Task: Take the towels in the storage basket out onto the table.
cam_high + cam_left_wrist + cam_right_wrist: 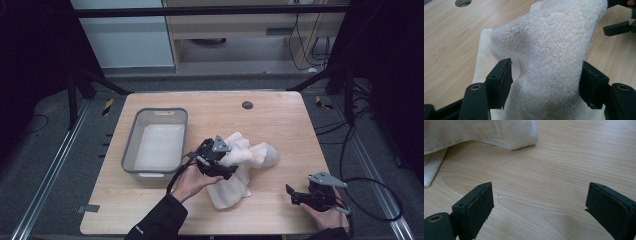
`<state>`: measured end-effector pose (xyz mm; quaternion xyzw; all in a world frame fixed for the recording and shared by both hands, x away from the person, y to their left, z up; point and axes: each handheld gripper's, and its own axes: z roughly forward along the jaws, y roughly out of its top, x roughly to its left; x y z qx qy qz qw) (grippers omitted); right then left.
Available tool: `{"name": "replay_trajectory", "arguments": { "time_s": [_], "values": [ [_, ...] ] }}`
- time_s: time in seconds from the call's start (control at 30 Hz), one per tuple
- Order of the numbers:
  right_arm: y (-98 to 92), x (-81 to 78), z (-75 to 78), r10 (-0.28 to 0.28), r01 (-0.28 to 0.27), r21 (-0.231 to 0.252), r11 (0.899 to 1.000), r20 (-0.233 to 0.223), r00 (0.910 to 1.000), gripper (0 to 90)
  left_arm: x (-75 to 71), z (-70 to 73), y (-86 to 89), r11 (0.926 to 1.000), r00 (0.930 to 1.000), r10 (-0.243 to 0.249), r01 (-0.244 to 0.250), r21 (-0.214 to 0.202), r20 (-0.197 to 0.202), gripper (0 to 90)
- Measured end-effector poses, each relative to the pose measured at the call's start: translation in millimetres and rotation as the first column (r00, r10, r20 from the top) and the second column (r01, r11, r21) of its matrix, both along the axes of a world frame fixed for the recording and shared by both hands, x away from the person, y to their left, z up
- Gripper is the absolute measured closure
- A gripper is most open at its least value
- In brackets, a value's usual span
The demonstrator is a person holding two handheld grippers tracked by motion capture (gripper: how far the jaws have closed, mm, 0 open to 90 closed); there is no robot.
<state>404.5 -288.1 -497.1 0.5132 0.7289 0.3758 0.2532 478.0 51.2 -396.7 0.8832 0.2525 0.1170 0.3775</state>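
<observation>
Towel (240, 167): white terry cloth, lying crumpled near the middle of the wooden tabletop (280, 120), one end bunching up into a raised hump, the other end spreading flat toward the person's side.
Basin (131, 150): grey plastic, rectangular, sitting just left of the towel; something white is lining its floor.
Left tongs (227, 172): resting on the towel's left part, held by the person's left hand (192, 181); in the left gripper view its two black jaws are standing wide apart with the raised fold of the towel (549, 50) lying between them; the right jaw is touching the cloth, the left jaw is sitting at the fold's edge, not pinching it tight.
Right tongs (292, 195): lying low over bare wood, well to the right of the towel, on the person's side; jaws spreading wide with nothing between them. In the right gripper view the towel's edge (499, 135) is showing beyond the jaws.
Round grommet (247, 105): sitting beyond the towel, toward the tabletop's far edge.
</observation>
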Motion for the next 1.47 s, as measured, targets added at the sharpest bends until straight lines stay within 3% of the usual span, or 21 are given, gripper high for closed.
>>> {"name": "replay_trajectory", "arguments": {
  "time_s": [0.43, 0.83, 1.27, 1.47],
  "values": [
    [-0.2, 0.2, -0.5, 0.0, 0.0, -0.004, 1.0, -0.001, 1.0, 7.6, -16.5, 0.5, 26.6, 0.9973, 0.9998, 0.009, -0.008, -0.073, 0.017, 27.0],
    [0.1, 0.5, -1.2, 0.002, -0.002, -0.011, 1.0, -0.005, 1.0, 7.4, -32.6, -8.2, 67.0, 0.9941, 0.9975, 0.064, -0.061, -0.09, 0.031, 26.2],
    [-0.4, 0.2, -1.9, -0.004, 0.004, -0.007, 1.0, -0.013, 0.9999, 7.0, -55.0, -26.0, 112.2, 0.9803, 0.9894, 0.141, -0.135, -0.144, 0.034, 28.6],
    [-0.5, 0.4, -2.5, -0.007, 0.006, -0.012, 1.0, -0.012, 0.9999, 7.0, -65.5, -37.4, 130.5, 0.9764, 0.986, 0.166, -0.162, -0.143, 0.017, 30.5]
  ]
}}
